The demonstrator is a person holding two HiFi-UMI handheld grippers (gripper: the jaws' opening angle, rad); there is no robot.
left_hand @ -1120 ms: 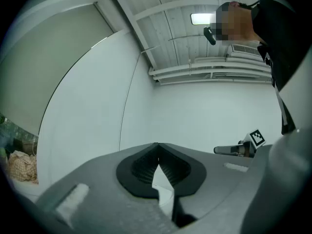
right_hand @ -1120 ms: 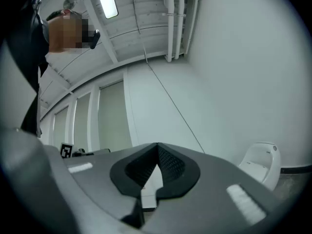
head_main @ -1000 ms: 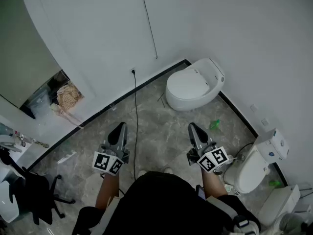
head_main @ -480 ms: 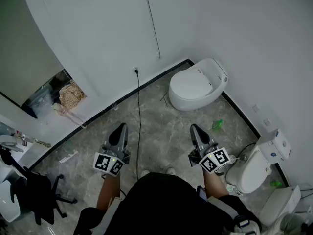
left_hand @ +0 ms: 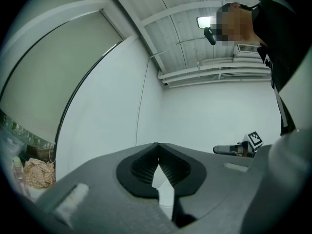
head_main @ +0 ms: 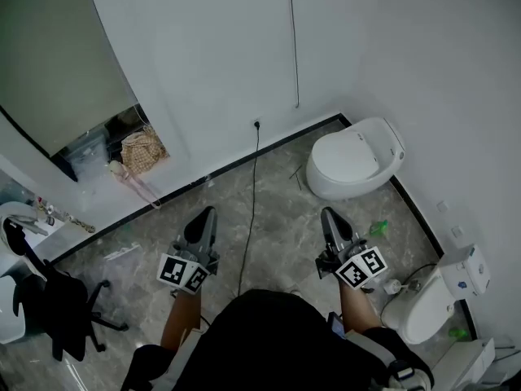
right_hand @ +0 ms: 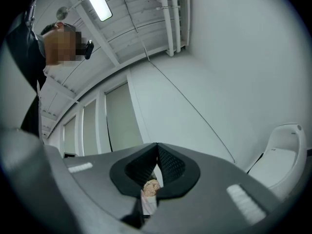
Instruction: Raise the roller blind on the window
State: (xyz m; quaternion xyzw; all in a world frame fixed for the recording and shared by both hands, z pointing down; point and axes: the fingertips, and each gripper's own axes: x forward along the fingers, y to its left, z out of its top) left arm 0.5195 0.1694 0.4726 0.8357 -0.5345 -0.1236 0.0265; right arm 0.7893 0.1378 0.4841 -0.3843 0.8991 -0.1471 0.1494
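Note:
The grey-green roller blind (head_main: 49, 55) hangs lowered over the window at the upper left of the head view, its bottom edge a little above the sill. It also shows in the left gripper view as the blind (left_hand: 53, 67) and in the right gripper view as the blind (right_hand: 119, 121). A thin cord (head_main: 293, 39) hangs down the white wall to its right. My left gripper (head_main: 202, 218) and right gripper (head_main: 330, 217) are held side by side above the floor, both shut and empty, well short of the wall.
A white toilet (head_main: 354, 157) stands in the right corner and a second one (head_main: 431, 296) at the lower right. A black cable (head_main: 252, 186) runs from a wall socket across the floor. A black chair (head_main: 49, 308) stands at the left, a green bottle (head_main: 378, 228) lies on the floor.
The head view has swung toward the window: blind, cord and toilet have slid right in the picture. Both grippers stay shut and side by side.

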